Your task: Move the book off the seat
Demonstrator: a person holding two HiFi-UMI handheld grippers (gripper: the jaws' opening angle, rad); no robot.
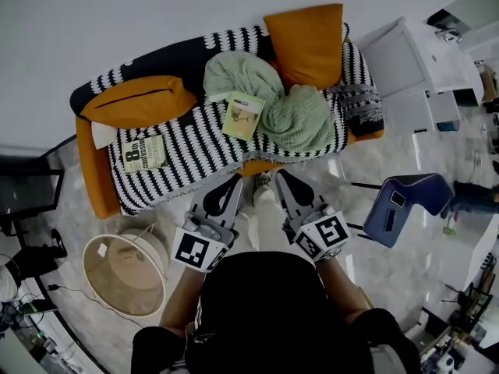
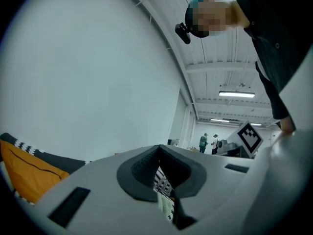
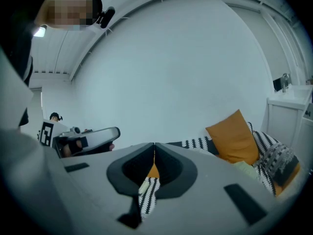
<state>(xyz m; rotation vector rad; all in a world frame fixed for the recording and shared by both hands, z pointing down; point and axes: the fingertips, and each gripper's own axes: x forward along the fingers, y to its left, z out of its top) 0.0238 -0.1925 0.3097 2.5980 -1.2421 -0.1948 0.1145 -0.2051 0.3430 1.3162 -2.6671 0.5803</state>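
A pale green book [image 1: 243, 115] lies on the sofa's striped throw [image 1: 195, 142], between a green blanket [image 1: 273, 100] and the seat's front edge. A second book with a large "8" on its cover [image 1: 143, 153] lies at the left end, below an orange cushion [image 1: 136, 101]. Both grippers hover in front of the sofa, short of the seat. My left gripper [image 1: 234, 180] [image 2: 159, 147] is shut and empty. My right gripper [image 1: 282, 176] [image 3: 154, 144] is shut and empty too. The throw [image 3: 149, 195] shows behind its jaws.
A tan lampshade [image 1: 125, 271] lies on the floor to the left. A blue chair-like object [image 1: 405, 205] stands to the right. A white sink cabinet [image 1: 413, 68] [image 3: 288, 109] sits by the sofa's right end, and a second orange cushion [image 1: 308, 41] [image 3: 234, 137] leans there. People [image 2: 209, 142] stand far off.
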